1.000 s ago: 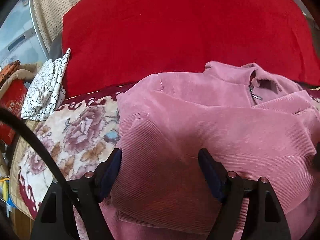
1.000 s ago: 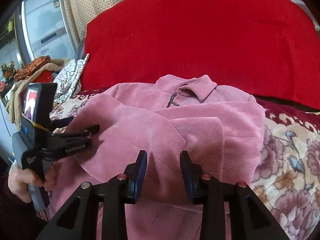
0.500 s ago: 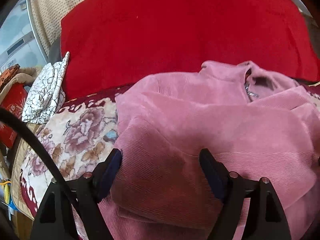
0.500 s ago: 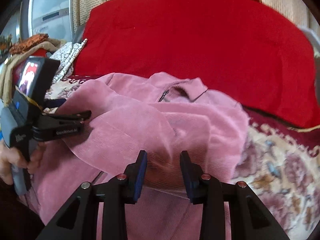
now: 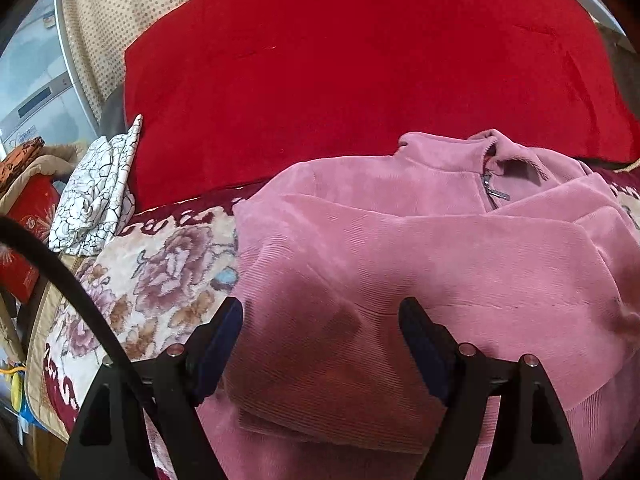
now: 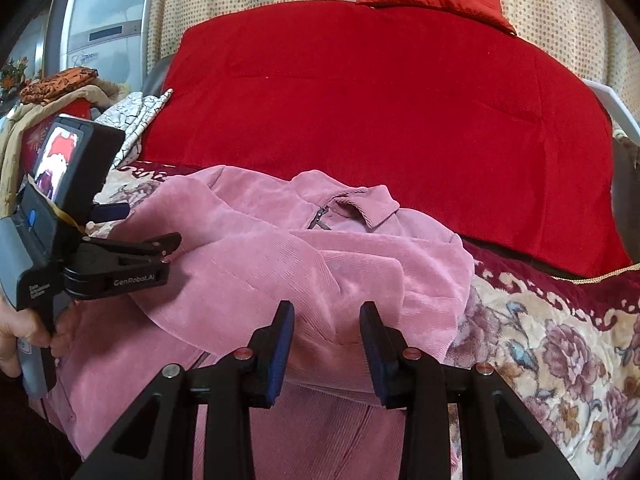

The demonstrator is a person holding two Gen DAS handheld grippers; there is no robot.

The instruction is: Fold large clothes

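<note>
A pink corduroy jacket (image 5: 420,264) (image 6: 280,264) lies on the bed with its collar and zip (image 5: 490,192) at the far side. One sleeve is folded across its front. My left gripper (image 5: 320,320) stands open just above that sleeve near the jacket's left edge, and its pads touch nothing. From the right wrist view it (image 6: 146,226) shows at the left, held by a hand (image 6: 12,332). My right gripper (image 6: 326,316) has its jaws a little apart. A hump of the folded sleeve sits pinched between the pads, and creases run out from it.
A big red cushion (image 5: 360,80) (image 6: 380,120) backs the bed. The floral quilt (image 5: 160,272) (image 6: 540,340) spreads to both sides of the jacket. A white cloth with black lines (image 5: 100,192) lies at the far left, by a pile of clothes (image 6: 60,80) and a grey appliance (image 6: 108,40).
The right gripper has risen a little and rolled, so its view tilts and shows more of the cushion. The sleeve fold stays between its pads. The left gripper has kept still.
</note>
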